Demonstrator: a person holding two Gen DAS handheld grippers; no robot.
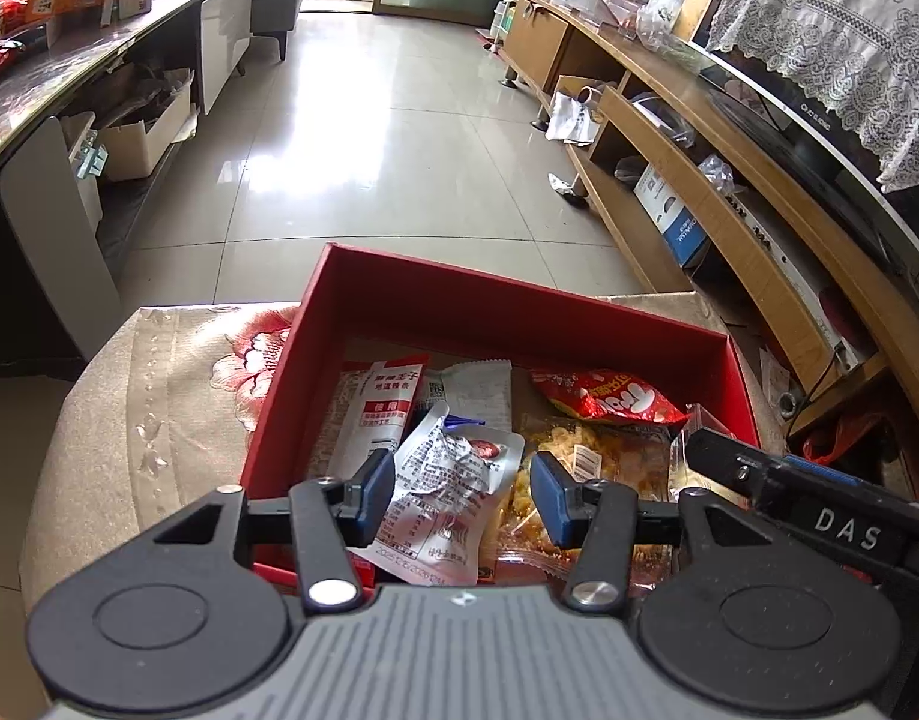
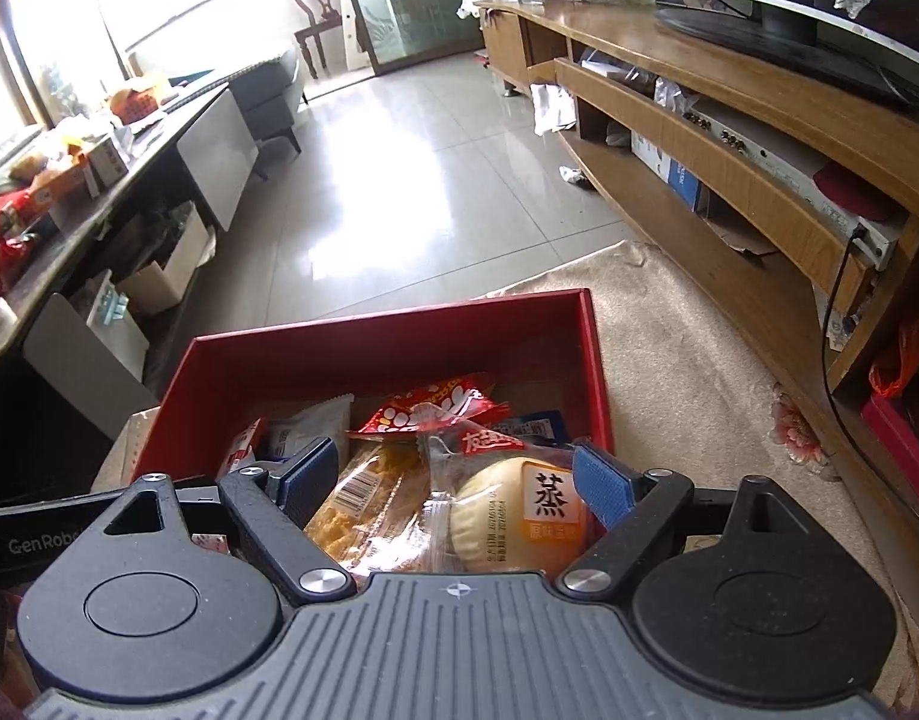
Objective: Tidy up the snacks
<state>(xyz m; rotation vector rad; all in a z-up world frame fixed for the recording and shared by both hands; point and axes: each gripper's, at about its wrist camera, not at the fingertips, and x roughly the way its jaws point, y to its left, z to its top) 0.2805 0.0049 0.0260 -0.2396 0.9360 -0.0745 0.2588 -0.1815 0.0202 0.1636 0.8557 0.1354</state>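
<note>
A red box (image 1: 489,312) (image 2: 387,348) sits on a beige flowered cloth (image 1: 159,396) and holds several snack packets. My left gripper (image 1: 462,471) hovers over its near side, jaws slightly apart around a crumpled silver packet (image 1: 453,480) that lies loose in the box. A narrow gap shows beside the right pad. My right gripper (image 2: 453,462) stands wide open over a wrapped bun (image 2: 519,516) and a yellow crispy snack packet (image 2: 369,498) (image 1: 615,456). A red packet (image 1: 609,396) (image 2: 429,405) lies farther back.
A wooden TV cabinet (image 1: 699,180) (image 2: 729,138) runs along the right. A dark sideboard (image 1: 69,42) with boxes and packets stands on the left. Glossy tiled floor (image 1: 369,150) lies beyond the box. The cloth (image 2: 699,390) extends right of the box.
</note>
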